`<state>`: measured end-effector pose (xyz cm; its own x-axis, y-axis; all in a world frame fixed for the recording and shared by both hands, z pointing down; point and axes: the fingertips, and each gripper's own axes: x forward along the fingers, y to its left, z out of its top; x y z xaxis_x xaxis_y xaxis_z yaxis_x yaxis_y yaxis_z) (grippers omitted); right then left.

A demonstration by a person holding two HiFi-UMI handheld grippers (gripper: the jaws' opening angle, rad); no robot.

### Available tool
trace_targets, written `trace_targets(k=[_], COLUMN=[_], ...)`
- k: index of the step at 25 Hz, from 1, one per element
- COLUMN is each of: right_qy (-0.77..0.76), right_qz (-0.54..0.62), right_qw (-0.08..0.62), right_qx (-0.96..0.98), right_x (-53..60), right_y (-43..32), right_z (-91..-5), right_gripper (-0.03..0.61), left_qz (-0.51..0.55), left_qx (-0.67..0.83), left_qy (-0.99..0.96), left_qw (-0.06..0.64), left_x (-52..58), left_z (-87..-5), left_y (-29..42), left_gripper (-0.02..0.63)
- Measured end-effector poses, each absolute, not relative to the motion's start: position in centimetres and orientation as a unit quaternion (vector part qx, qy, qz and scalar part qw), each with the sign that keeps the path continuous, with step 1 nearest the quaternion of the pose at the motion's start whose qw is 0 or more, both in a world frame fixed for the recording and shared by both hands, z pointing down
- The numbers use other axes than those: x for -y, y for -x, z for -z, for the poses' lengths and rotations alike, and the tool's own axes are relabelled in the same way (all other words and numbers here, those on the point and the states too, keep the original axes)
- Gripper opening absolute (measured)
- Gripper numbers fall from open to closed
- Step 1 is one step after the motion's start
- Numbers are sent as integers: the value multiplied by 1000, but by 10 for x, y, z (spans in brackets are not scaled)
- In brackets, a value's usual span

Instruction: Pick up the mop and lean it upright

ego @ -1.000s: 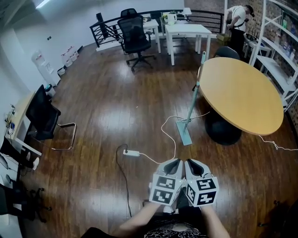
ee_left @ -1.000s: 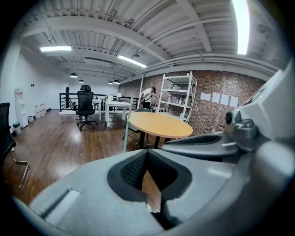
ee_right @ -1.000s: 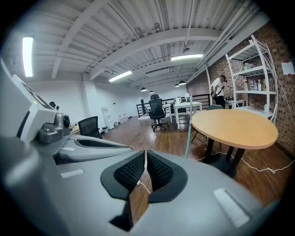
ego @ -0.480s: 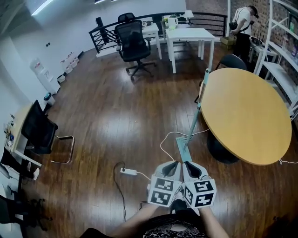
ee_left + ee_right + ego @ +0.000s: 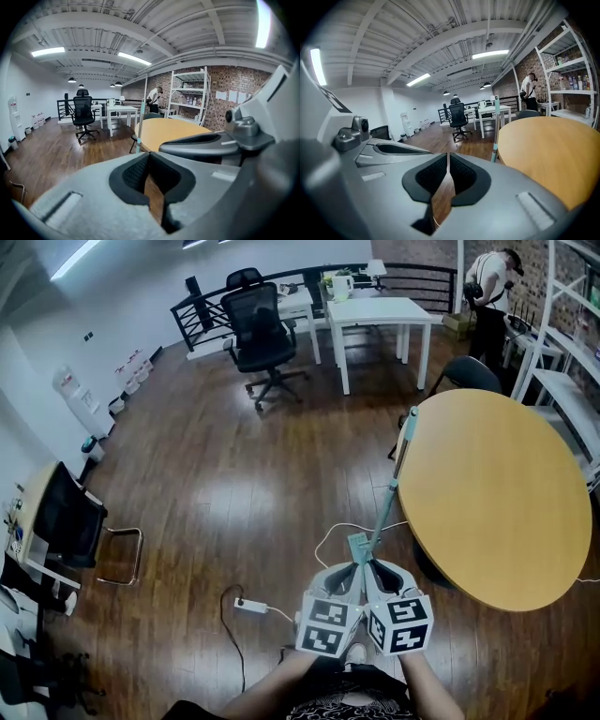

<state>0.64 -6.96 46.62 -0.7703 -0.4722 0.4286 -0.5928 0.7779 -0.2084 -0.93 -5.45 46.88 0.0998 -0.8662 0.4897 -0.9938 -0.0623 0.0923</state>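
The mop stands leaning against the round wooden table (image 5: 497, 493). Its pale green handle (image 5: 392, 482) rests on the table's edge and its flat head (image 5: 359, 547) sits on the floor. In the head view my left gripper (image 5: 351, 570) and right gripper (image 5: 376, 569) are held side by side just short of the mop head. Both are shut with nothing between their jaws and neither touches the mop. The handle (image 5: 139, 133) rises ahead in the left gripper view beside the table (image 5: 173, 129). The right gripper view also shows the handle (image 5: 495, 126).
A white cable and a power strip (image 5: 248, 606) lie on the wooden floor left of my grippers. A black office chair (image 5: 255, 320) and white tables (image 5: 380, 307) stand at the back. A person (image 5: 487, 282) stands by shelving (image 5: 567, 352) at the right. Another dark chair (image 5: 66, 521) stands at the left.
The view has closed in on the mop. Its head now lies just beyond my fingertips in the head view. Both grippers stay shut and together.
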Motion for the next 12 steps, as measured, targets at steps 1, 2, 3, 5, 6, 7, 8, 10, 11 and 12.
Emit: trace_targets(k=[1,2,3,5,6,7,8,10,11,12], right_qy=[-290,-292,-295,-305,-311,-318,-325,-341,-349,-358], right_qz=[-168,-167,-167,-167,-166,-166,-165,-162,-160,-159], right_qw=[180,180,179,178,177,176,176,175,175,175], right_qx=[925,924,923,921,919,917,914,909,907,903], right_x=[77,85,93,111,121,132,143,164,177,190], right_y=[-4,-2,1,6,8,11,15,24,28,31], right_z=[-466,-467,-468,-470,-471,-473,-475,-478,-478,-479], right_gripper=[23,27,33,38,40,41,43,48,48,51], left_qz=[-154,-154,-154,-153,-152,-151,-150,-147,-146,-145], left_qx=[651,649,647,640,637,632,627,617,611,605], left_qy=[-714,-716,-718,-724,-728,-732,-737,-746,-751,-756], left_qw=[207,206,205,204,204,203,203,203,203,203], left_x=[62,69,77,94,104,114,124,145,157,171], left_z=[-469,-470,-471,-474,-476,-478,-481,-486,-487,-488], left_y=[11,14,16,21,23,26,30,39,43,47], left_gripper=[3,3,3,3,3,3,3,3,3,3])
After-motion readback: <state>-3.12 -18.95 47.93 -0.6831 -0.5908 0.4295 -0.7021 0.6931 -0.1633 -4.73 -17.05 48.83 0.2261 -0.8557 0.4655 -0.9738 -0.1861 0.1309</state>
